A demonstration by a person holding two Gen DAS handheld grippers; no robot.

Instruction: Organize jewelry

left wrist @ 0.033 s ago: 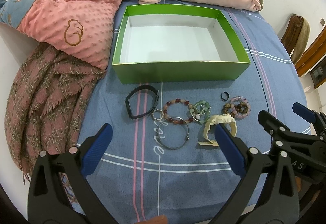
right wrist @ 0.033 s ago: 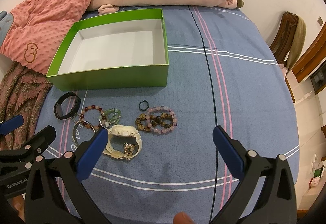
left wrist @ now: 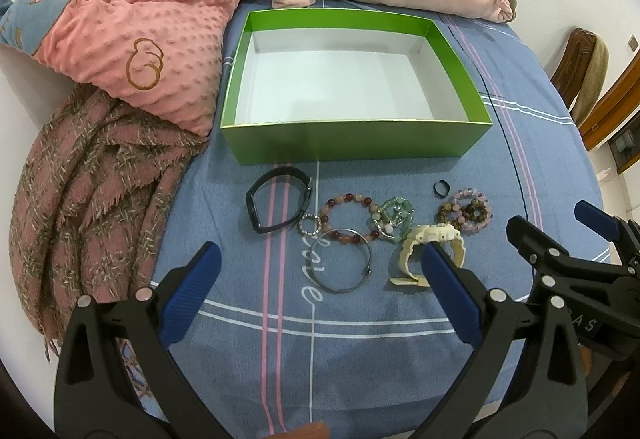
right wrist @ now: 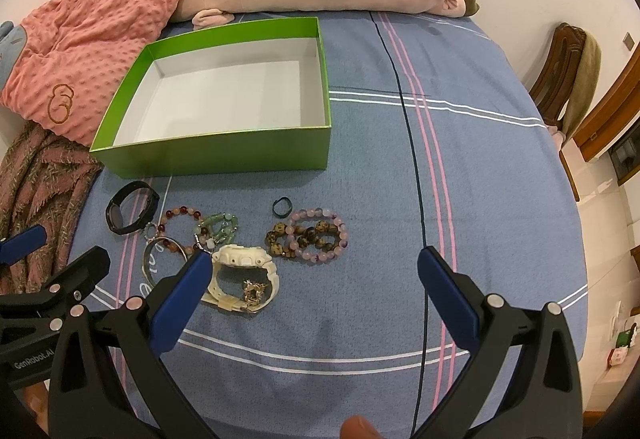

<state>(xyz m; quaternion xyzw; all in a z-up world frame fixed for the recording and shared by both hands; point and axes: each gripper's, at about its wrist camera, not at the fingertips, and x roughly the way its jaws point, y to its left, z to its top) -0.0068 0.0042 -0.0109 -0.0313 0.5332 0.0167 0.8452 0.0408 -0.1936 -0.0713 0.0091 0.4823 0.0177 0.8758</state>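
A: Left gripper [left wrist: 320, 279] and right gripper [right wrist: 316, 279] both spread wide, grasping nothing, held low over the bedsheet [right wrist: 460, 167] at 6 o'clock.

B: Jewelry?

A: Cream watch [right wrist: 244, 275] by right gripper's left finger; beaded bracelets [right wrist: 308, 235] beyond. Green box [left wrist: 352, 147] at 12. Bare sheet toward 3.

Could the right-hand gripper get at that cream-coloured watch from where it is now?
Probably yes. The right gripper is open and holds nothing, and the cream watch lies on the bedspread by its left finger. Nothing covers the watch, though a small gold piece rests inside its strap.
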